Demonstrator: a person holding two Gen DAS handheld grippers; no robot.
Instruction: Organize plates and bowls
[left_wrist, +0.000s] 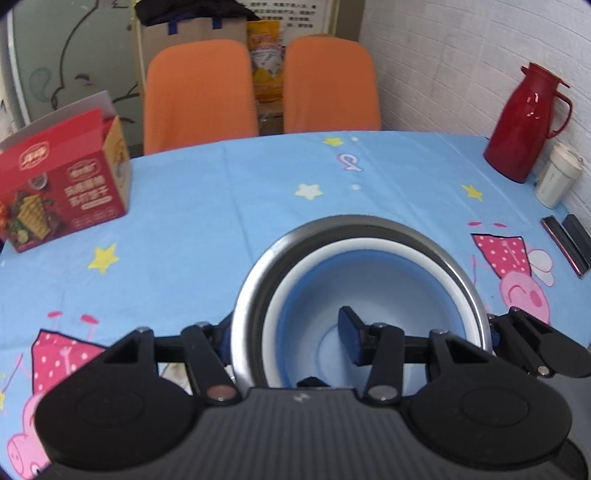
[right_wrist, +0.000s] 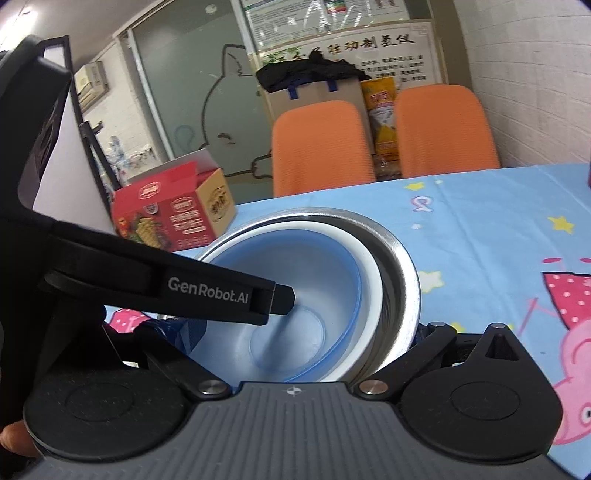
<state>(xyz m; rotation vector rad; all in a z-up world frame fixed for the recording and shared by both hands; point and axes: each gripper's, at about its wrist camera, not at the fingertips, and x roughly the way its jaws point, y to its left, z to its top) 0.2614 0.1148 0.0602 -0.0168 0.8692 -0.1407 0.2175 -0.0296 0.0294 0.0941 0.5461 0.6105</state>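
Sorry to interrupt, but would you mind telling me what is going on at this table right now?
A person with a handheld gripper in each hand is stacking bowls. A blue bowl sits nested in a white one, inside a steel bowl on the blue cartoon tablecloth. The left gripper straddles the stack's near rim, one finger inside the blue bowl, the other outside. The right gripper spans the stack at its side. A red thermos and a snack box stand aside.

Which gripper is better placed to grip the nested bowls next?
Probably left: left gripper straddles the wall, one finger inside the blue bowl, one outside the steel bowl. Right gripper gapes wide.
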